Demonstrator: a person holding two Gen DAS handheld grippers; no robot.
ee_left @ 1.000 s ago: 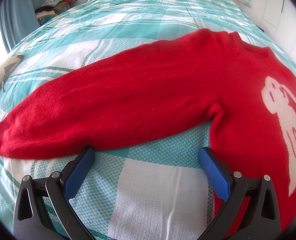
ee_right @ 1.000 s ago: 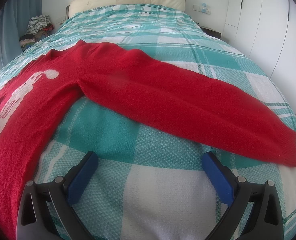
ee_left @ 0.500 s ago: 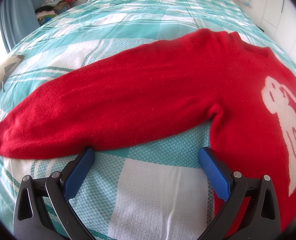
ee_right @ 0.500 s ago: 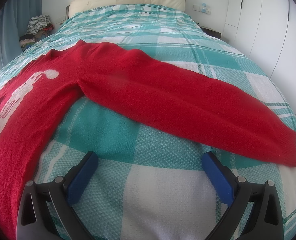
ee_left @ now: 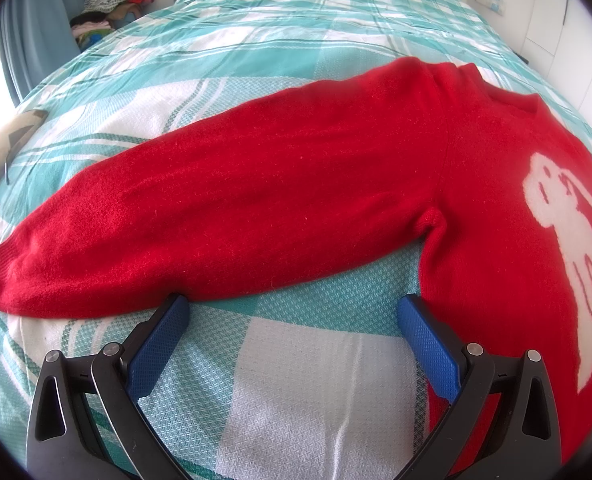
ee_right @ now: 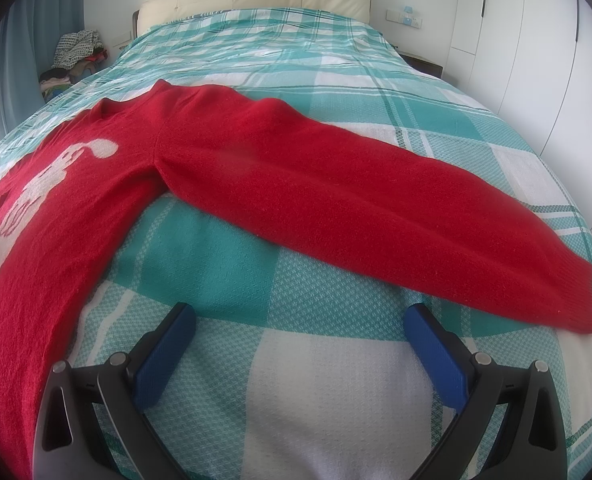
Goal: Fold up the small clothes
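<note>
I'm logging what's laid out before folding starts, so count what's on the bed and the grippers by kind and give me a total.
Red sweater: 1
White animal motif on the sweater: 1
Plaid bedspread: 1
Grippers, left gripper and right gripper, both open: 2
Total: 5

The left gripper (ee_left: 293,312) has two black plastic arms that curve outward, and each one carries a flat blue pad (ee_left: 157,350) with a fine dotted grain on its inner face. The right gripper (ee_right: 300,320) is built the same way — black frame, blue pads (ee_right: 436,354). On each arm sit two round silver pins, and near the base there is a drop-shaped opening in the black frame.
</note>
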